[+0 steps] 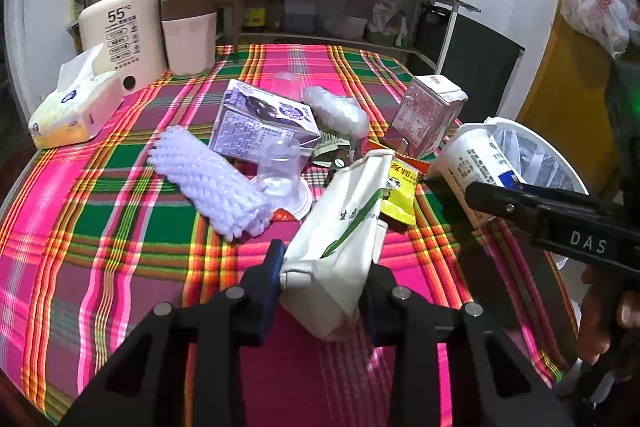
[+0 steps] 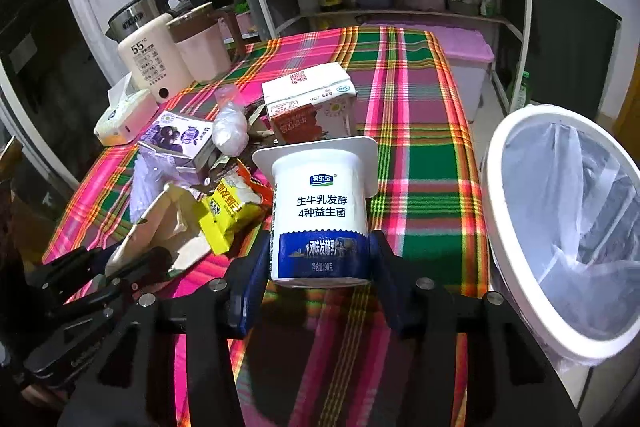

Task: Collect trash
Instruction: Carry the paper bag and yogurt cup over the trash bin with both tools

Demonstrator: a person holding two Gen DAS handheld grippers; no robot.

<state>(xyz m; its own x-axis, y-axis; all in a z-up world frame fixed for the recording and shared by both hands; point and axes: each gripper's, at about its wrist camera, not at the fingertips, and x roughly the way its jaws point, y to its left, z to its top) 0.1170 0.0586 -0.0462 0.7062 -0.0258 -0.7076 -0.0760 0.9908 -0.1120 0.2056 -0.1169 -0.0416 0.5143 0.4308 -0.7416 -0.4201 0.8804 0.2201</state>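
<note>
The yogurt cup [image 2: 320, 219], blue band at its base and flanged mouth pointing away from you, sits clamped between the fingers of your right gripper [image 2: 320, 263], clear of the plaid tablecloth [image 2: 420, 147]. The lined white bin [image 2: 560, 227] stands just to that gripper's right, beyond the table edge, its mouth tilted toward you. Carry the cup fully over the rim before you release, so it drops into the liner and not onto the lip. Your left gripper [image 1: 324, 287] is closed on a white paper bag [image 1: 340, 227], held low over the cloth. Ahead of it lie the remaining trash: a purple carton [image 1: 260, 127], foam netting [image 1: 208, 179] and a yellow wrapper [image 1: 400, 195].
</note>
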